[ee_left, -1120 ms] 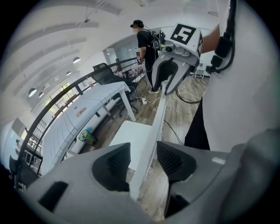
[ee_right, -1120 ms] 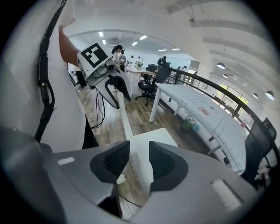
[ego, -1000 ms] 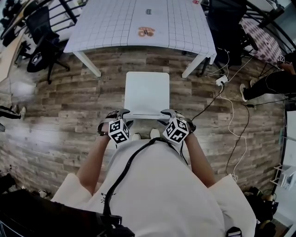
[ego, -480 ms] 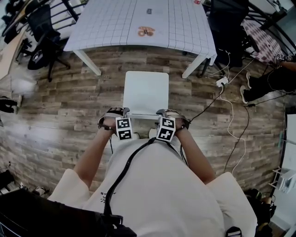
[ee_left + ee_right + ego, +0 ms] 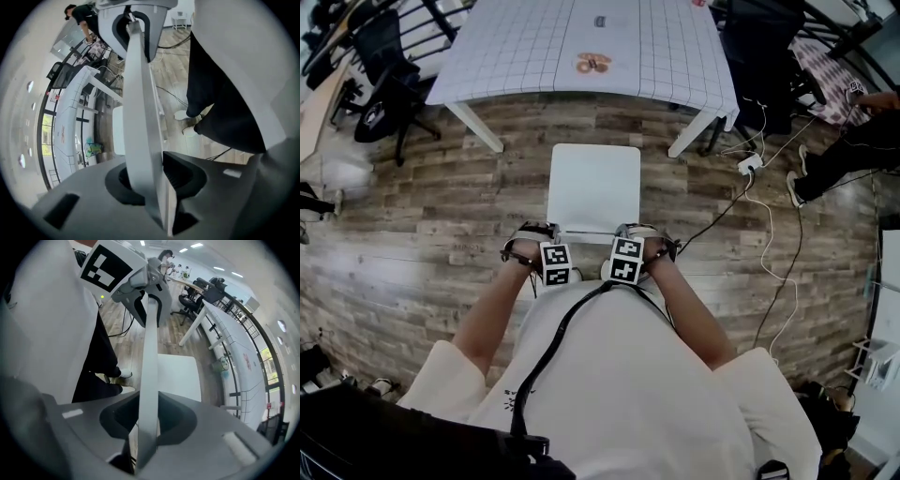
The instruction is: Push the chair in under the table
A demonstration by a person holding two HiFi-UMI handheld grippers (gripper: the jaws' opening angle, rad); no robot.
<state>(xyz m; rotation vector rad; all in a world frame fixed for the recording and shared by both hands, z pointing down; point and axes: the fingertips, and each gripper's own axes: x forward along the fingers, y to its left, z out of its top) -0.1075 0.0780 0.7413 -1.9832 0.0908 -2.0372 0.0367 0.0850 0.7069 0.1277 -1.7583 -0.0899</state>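
Behind the white chair [image 5: 593,183] stands the person, and the chair itself sits on the wood floor [image 5: 441,206] just short of the gridded counter [image 5: 525,47], its seat not under it. The left gripper [image 5: 551,229] and right gripper [image 5: 624,228] have just been closing their jaws. Both clench the thin backrest [image 5: 138,117], which runs between the pads, one gripper near each end.

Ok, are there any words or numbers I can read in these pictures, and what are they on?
None can be read.
Dark label on the table: too small to read.
Orange shape on the table: blurred.
Marker cubes on the left gripper and right gripper: square patterns, no letters.
The chair: blank.
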